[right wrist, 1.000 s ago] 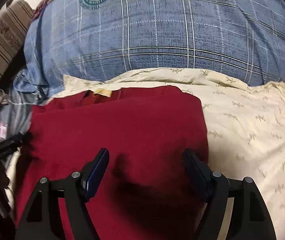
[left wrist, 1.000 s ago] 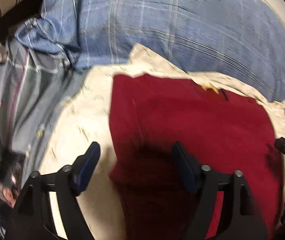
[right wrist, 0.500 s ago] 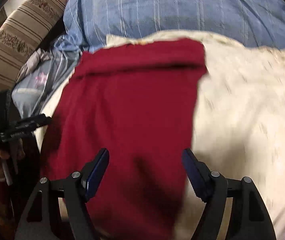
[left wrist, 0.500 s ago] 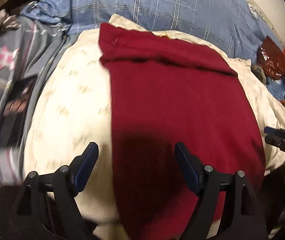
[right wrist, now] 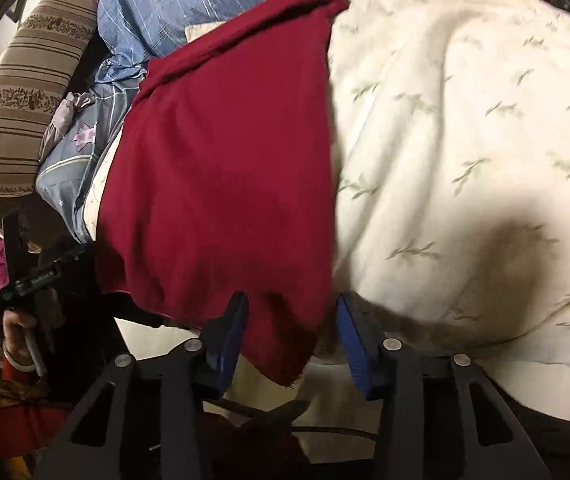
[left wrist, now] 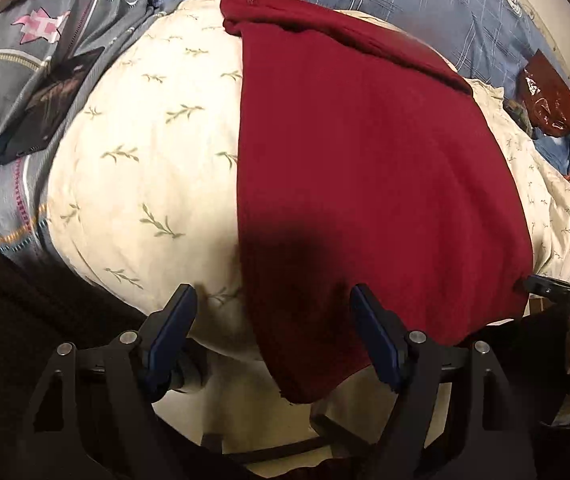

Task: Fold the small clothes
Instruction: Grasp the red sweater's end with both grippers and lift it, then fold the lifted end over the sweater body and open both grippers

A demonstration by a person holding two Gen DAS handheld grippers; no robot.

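My right gripper (right wrist: pixel 291 334) straddles the red shirt's (right wrist: pixel 221 168) corner, jaws spread.
Left gripper (left wrist: pixel 273 334) wide apart too, shirt edge between.

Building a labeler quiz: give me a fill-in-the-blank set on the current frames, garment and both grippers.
1. The dark red knit garment lies on a cream cushion printed with small green ____.
2. The left gripper is ____ and holds nothing.
3. The garment's near corner hangs between the right gripper's ____ padded fingers.

Missing words: sprigs; open; blue
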